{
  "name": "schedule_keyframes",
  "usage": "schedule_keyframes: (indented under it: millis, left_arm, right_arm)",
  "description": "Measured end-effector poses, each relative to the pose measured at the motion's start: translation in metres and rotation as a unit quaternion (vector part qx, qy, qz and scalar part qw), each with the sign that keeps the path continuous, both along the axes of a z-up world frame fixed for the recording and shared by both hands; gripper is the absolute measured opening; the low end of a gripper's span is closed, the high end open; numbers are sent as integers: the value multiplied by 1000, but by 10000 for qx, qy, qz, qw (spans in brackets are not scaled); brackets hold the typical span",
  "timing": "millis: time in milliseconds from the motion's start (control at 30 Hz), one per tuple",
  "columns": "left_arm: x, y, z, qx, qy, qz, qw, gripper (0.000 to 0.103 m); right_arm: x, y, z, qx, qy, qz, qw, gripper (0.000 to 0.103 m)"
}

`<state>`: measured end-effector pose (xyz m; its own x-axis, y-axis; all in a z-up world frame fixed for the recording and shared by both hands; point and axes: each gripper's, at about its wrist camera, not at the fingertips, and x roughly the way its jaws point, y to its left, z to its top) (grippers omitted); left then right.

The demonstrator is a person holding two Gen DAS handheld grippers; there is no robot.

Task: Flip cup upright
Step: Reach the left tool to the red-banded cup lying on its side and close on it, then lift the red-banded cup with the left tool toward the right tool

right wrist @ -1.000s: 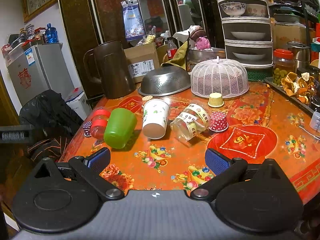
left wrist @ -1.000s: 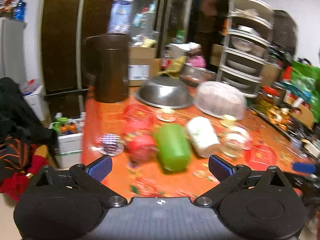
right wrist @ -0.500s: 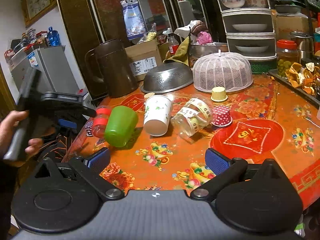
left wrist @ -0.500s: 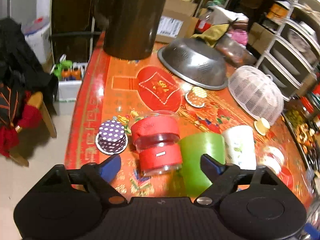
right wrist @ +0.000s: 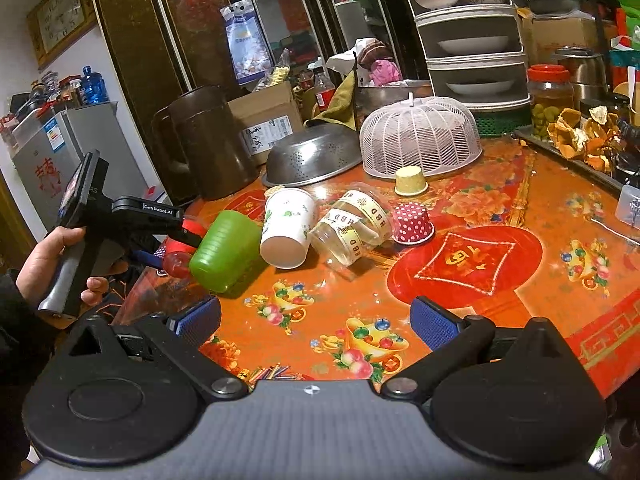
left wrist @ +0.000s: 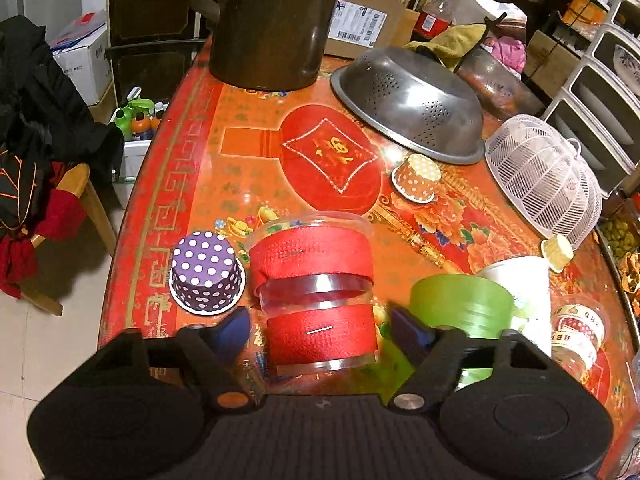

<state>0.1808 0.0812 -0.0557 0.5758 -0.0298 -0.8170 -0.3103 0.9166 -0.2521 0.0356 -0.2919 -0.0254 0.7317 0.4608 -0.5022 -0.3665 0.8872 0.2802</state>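
Jaws on my left gripper (left wrist: 320, 326) stand wide, straddling the base end of the red cup (left wrist: 314, 294) without touching it that I can see. That clear cup, wrapped in two red bands, lies on its side near the counter (left wrist: 192, 168) edge. A purple dotted cup (left wrist: 206, 272) sits inverted just left of it; a green cup (left wrist: 460, 304) lies just right. My right gripper (right wrist: 316, 322), jaws wide too, hangs over bare counter, well apart from the cups.
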Motion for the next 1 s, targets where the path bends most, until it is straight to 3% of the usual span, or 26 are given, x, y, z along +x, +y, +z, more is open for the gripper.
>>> schedule_keyframes:
  millis: [133, 433, 667, 800, 900, 1000]
  left_arm:
    - [4, -6, -4, 172, 112, -87, 9998, 62]
    - [-17, -16, 14, 376, -294, -305, 9984, 60]
    - [-95, -49, 80, 541, -1088, -1045, 9871, 60]
    - [-144, -78, 104, 394, -1402, -1417, 9791, 60]
    - [-165, -101, 96, 319, -1368, -1489, 9788, 60]
    - [-172, -122, 68, 51, -1071, -1590, 9814, 60]
  right_arm:
    - [0, -1, 0, 27, 19, 0, 10000, 102]
    - [-1, 2, 1, -3, 15, 9, 10000, 102]
    - [-2, 3, 3, -99, 24, 16, 9999, 102]
    - [-3, 2, 4, -194, 84, -32, 9998, 102]
    - [-6, 0, 5, -296, 78, -111, 9995, 102]
    - [-7, -2, 5, -344, 109, -185, 9992, 102]
